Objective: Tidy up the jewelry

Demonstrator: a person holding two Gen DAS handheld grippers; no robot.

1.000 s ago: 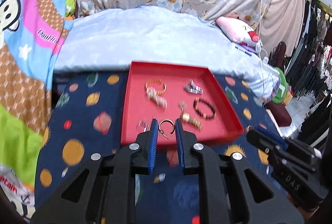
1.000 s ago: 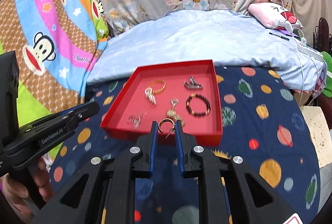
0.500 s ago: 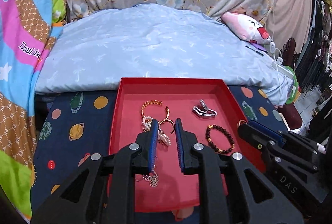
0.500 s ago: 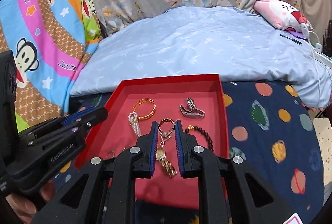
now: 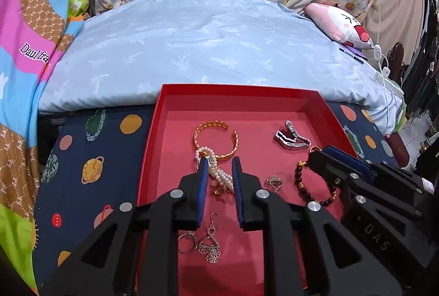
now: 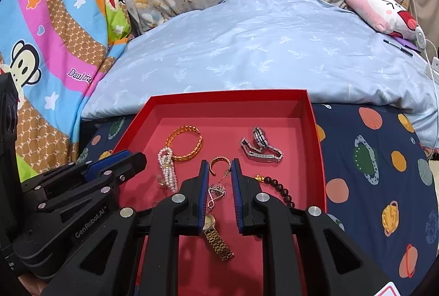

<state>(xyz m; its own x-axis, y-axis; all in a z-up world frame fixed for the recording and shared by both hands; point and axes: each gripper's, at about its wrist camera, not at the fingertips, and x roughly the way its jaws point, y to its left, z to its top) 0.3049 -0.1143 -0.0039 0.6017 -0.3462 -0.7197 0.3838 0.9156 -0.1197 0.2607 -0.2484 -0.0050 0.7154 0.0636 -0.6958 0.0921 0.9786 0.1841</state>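
A red tray (image 5: 149, 148) (image 6: 315, 142) holds jewelry: a gold bangle (image 5: 216, 141) (image 6: 186, 143), a pearl piece (image 5: 219, 172) (image 6: 167, 169), a silver watch (image 5: 290, 137) (image 6: 260, 149), a dark bead bracelet (image 5: 315, 191) (image 6: 277, 187), silver earrings and a ring (image 5: 203, 241), a gold watch (image 6: 216, 235). My left gripper (image 5: 218, 167) is open, its jaws either side of the pearl piece. My right gripper (image 6: 218, 168) is open, a gold hoop earring (image 6: 218, 165) between its fingertips; whether they touch it I cannot tell.
The tray lies on a navy planet-print cloth (image 5: 90, 158) (image 6: 384, 172). A pale blue quilt (image 5: 208, 43) rises behind it. A pink plush (image 6: 384, 13) and white cables (image 5: 381, 60) lie at the far right. Colourful monkey-print fabric (image 6: 41, 49) hangs at the left.
Both grippers have moved forward over the tray, from its near edge to above its middle. The jewelry now lies under and between the fingers. The jaw gaps look unchanged.
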